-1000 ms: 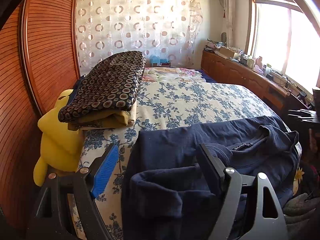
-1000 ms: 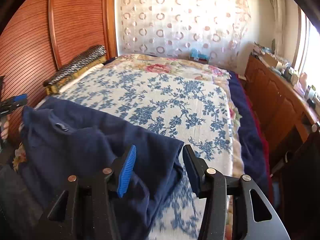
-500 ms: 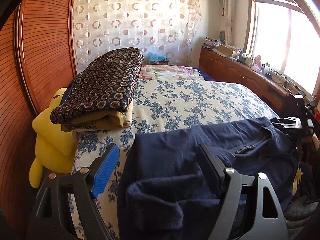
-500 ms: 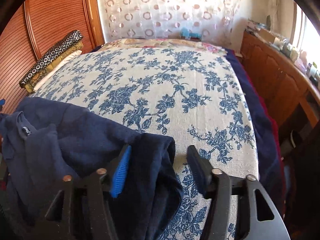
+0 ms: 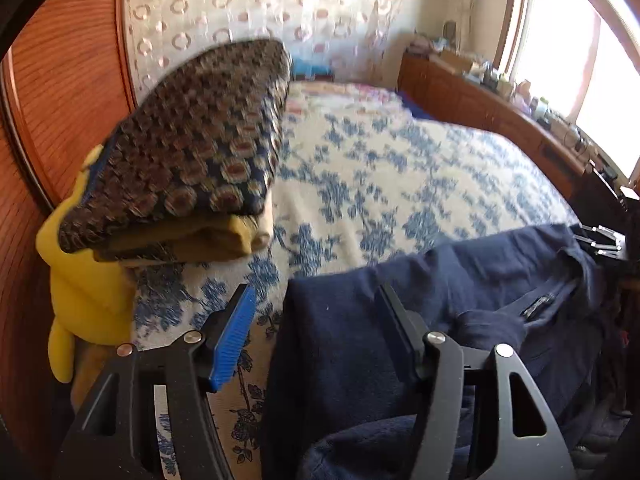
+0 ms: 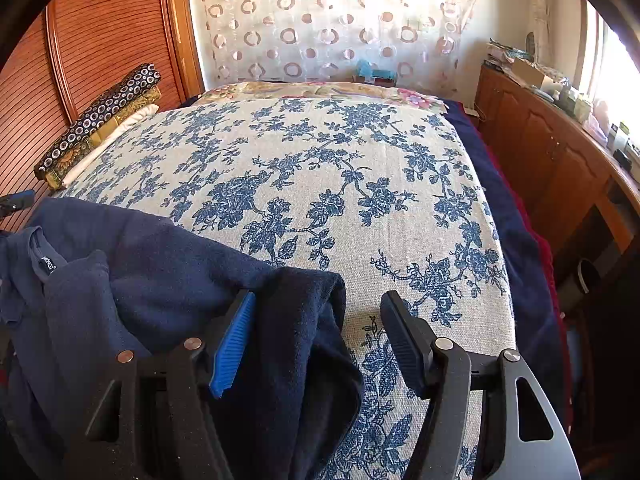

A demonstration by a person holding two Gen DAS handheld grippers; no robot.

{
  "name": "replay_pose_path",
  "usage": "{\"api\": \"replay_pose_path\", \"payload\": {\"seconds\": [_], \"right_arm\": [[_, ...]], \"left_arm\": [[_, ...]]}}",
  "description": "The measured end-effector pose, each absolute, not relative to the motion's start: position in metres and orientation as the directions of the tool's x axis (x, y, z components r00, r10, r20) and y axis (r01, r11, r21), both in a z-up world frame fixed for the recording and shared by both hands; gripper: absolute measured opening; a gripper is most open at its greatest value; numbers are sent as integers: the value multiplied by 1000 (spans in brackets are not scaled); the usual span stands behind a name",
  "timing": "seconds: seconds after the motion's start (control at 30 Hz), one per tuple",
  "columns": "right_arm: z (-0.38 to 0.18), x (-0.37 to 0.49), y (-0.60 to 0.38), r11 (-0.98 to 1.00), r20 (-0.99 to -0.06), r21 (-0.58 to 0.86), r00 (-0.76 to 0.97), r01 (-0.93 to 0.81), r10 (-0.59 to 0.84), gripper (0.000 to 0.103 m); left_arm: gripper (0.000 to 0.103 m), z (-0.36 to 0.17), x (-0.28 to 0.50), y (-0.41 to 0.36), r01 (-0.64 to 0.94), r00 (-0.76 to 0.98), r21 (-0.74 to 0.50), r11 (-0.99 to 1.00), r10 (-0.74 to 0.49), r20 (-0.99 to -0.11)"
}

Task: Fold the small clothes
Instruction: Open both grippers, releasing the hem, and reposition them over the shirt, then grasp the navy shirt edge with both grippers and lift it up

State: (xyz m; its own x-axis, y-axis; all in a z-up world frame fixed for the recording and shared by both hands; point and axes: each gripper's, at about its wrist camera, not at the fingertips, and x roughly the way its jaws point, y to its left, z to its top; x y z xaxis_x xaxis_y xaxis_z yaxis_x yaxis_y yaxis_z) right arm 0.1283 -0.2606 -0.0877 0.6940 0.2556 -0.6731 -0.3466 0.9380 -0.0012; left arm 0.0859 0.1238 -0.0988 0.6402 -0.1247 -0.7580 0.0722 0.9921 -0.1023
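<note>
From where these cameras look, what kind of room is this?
Most likely a home bedroom. A bed with a blue floral bedspread fills the view, a patterned curtain hangs behind it, and a wooden sideboard runs under the window. A navy garment lies on the bed.

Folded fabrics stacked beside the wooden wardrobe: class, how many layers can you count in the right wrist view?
3: a dark circle-patterned fabric on top, a gold floral one beneath, a white one at the bottom. More may be hidden.

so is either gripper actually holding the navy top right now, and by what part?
Nothing held. Left gripper and right gripper both stand open over the navy top; cloth lies between the jaws, unpinched.
</note>
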Motion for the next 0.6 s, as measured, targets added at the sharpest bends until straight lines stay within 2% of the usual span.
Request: {"api": "replay_pose_path", "payload": {"seconds": [0.13,0.27,0.33,0.37,0.5,0.6], "right_arm": [[-88,128,-260,938,-673,0,694,-347,256,67],[-88,128,-260,938,-674,-1,693,-347,256,67],[-89,130,-260,938,-675,-3,693,-346,253,67],[-89,131,-260,938,-676,-5,693,-346,252,67],[-89,132,-260,937,-675,-3,692,-350,256,67],[-88,133,-259,931,-685,-16,682,-366,257,64]], "left_arm": [[63,-118,93,120,82,581,-103,991,-131,-803],[63,-124,92,119,89,579,-110,990,-141,-803],[51,-123,92,118,101,581,-122,987,-158,-799],[49,-122,93,118,108,579,-137,985,-174,-796],[20,-120,93,120,118,579,-170,978,-207,-789],[15,-110,87,122,107,626,-200,974,-222,-747]]}}
